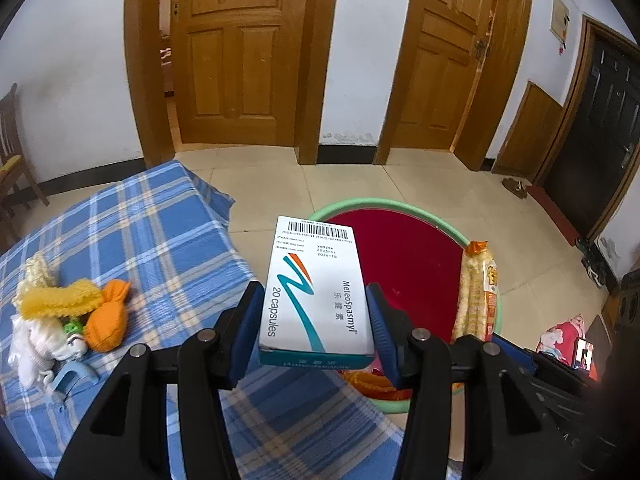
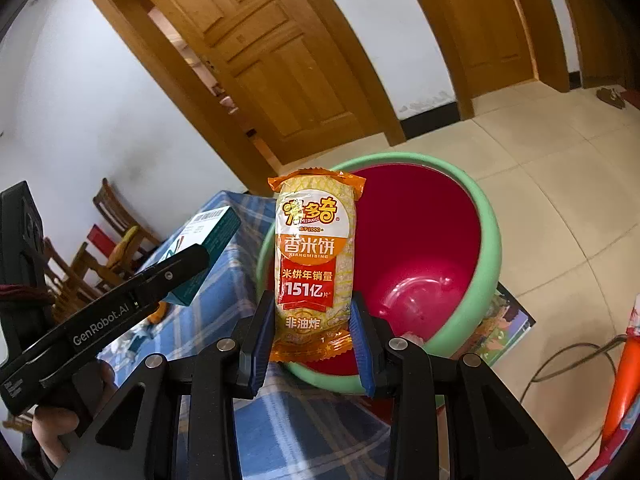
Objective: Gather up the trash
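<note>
A white box [image 1: 316, 292] is clamped between the left gripper's [image 1: 316, 330] blue fingers [image 1: 246, 328]; a snack pack [image 2: 314, 264] is clamped upright by the right gripper [image 2: 312, 340]. Both are held over a basin [image 2: 486, 248] — green rim, red inside — beside the plaid-covered bench [image 1: 160, 248], where 1 orange pouch [image 1: 108, 320] lies.

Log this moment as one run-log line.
left tool: shut on capsule box | right tool: shut on rice cracker packet | both at green basin
</note>
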A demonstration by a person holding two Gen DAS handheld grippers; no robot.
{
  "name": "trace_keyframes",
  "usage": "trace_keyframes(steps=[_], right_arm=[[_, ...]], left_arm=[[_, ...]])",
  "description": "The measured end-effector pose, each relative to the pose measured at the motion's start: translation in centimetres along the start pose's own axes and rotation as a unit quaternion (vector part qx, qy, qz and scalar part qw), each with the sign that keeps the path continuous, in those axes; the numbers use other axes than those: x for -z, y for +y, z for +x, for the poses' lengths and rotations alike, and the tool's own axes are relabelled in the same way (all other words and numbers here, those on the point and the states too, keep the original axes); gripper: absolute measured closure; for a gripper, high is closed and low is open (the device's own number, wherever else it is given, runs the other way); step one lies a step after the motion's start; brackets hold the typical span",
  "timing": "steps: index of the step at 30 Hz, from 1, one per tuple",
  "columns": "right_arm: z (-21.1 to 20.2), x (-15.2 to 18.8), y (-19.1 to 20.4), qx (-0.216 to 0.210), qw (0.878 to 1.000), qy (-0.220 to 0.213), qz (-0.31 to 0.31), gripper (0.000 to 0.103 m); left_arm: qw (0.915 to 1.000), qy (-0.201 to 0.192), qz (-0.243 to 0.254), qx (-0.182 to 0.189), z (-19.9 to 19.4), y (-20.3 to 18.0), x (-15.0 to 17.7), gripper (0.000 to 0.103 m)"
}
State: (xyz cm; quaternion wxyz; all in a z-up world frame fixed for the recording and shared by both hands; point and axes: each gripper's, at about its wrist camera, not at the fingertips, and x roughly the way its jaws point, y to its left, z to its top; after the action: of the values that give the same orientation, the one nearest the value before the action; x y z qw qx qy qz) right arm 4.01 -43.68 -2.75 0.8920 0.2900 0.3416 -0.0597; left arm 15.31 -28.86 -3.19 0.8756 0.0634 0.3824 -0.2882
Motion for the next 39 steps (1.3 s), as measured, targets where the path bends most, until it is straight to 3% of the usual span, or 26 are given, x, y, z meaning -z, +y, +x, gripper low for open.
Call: trace_keyframes(steps=[12, 15, 39], right_arm=[[0.6, -0.3, -1.8, 0.014, 1.000, 0.008, 0.023, 0.062], [0.6, -0.3, -1.6, 0.008, 1.000, 0.008, 0.023, 0.060], [-2.7, 0.1, 2.9, -0.032, 0.999, -0.023, -0.012, 0.052]], left_arm=[[0.9997, 0.021, 0.010, 0.002, 2.6, -0.9, -0.2, 0.050], [0.9998, 0.020, 0.006, 0.000, 2.5, -0.9, -0.1, 0.045], [0.9985, -0.025, -0.044, -0.018, -4.3, 3.1, 0.6, 0.044]])
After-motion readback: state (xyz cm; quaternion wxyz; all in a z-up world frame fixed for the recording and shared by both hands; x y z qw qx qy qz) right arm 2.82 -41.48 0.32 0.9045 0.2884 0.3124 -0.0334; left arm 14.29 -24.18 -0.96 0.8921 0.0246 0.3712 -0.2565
